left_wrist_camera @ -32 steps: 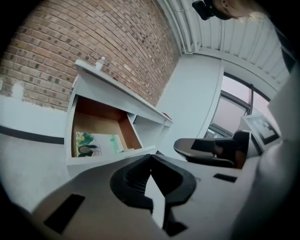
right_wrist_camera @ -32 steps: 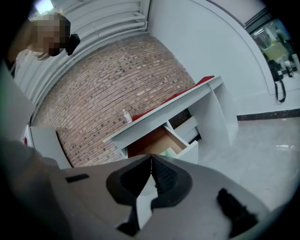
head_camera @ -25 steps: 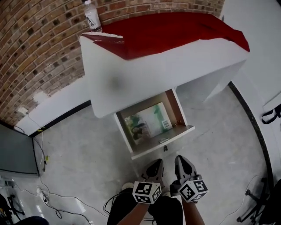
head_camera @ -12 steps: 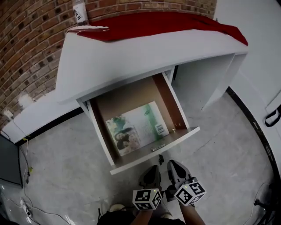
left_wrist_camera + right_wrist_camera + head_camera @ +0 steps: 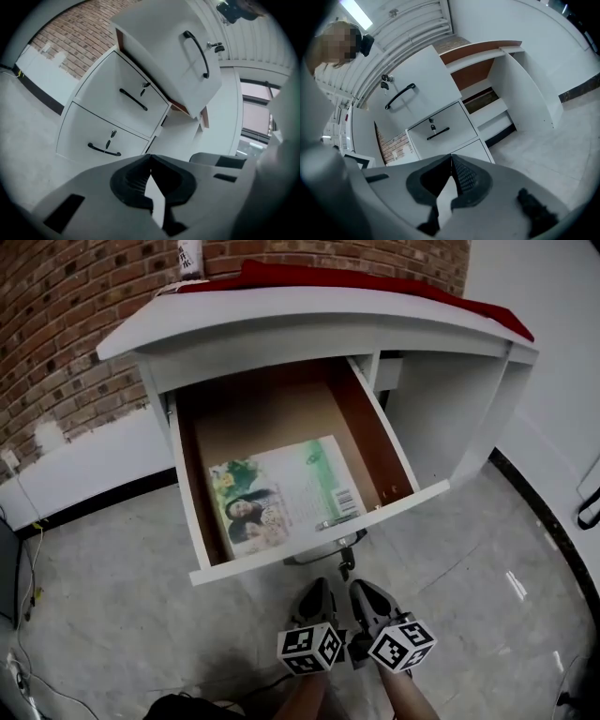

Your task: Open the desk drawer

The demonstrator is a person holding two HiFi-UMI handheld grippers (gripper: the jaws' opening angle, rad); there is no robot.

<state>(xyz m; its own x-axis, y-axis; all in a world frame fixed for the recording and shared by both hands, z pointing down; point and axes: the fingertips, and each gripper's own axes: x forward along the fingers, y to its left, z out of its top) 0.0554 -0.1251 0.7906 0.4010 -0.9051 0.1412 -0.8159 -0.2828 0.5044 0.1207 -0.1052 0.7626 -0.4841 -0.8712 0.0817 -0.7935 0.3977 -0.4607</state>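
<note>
The white desk's top drawer (image 5: 187,486) stands pulled out, and a green-and-white magazine (image 5: 281,495) lies flat inside it. Its front panel (image 5: 173,56) carries a black bar handle (image 5: 197,54) with keys (image 5: 216,46) in the lock. My left gripper (image 5: 317,589) and right gripper (image 5: 361,592) hang side by side in front of and below the drawer's front edge, apart from it. Both are shut with nothing between the jaws. The left gripper (image 5: 150,164) looks at the pedestal's two lower drawers (image 5: 126,101). The right gripper (image 5: 451,161) faces the same handle (image 5: 400,96) from below.
A red cloth (image 5: 375,282) and a water bottle (image 5: 190,253) sit on the desk top. The brick wall (image 5: 56,334) runs behind it. The desk's knee space (image 5: 441,418) opens at the right. Cables (image 5: 23,596) lie on the floor at the left.
Both grippers and the head view have sunk lower, so the open drawer looms larger and nearer. The drawer stays pulled out. The jaws of both stay shut.
</note>
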